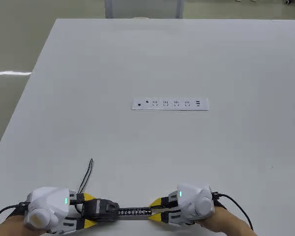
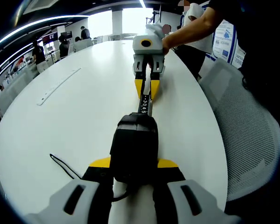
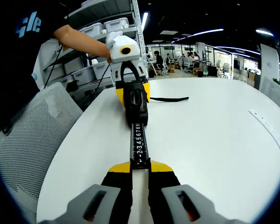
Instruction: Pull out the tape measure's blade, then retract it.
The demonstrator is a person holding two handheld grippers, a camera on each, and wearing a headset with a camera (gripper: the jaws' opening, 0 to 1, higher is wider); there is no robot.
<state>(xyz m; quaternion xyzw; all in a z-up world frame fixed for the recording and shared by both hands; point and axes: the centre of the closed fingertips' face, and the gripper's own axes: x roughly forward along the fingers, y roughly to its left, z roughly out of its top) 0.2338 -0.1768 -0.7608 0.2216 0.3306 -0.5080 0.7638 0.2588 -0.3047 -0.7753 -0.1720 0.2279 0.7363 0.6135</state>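
Observation:
The black tape measure case (image 1: 100, 209) lies at the table's near edge, held between the yellow-tipped jaws of my left gripper (image 1: 88, 210). In the left gripper view the case (image 2: 134, 144) sits between the jaws of the left gripper (image 2: 133, 163). A short stretch of black blade (image 1: 134, 212) with white numbers runs from the case to my right gripper (image 1: 156, 210). The right gripper view shows the right gripper (image 3: 140, 166) shut on the blade's end, with the blade (image 3: 138, 140) leading to the case (image 3: 136, 103). A black wrist strap (image 1: 86, 175) trails from the case.
A white power strip (image 1: 170, 103) lies flat in the middle of the white table (image 1: 211, 147). A mesh chair (image 2: 249, 140) stands beside the table's near edge. Shelves with bins (image 3: 98, 28) stand beyond the person.

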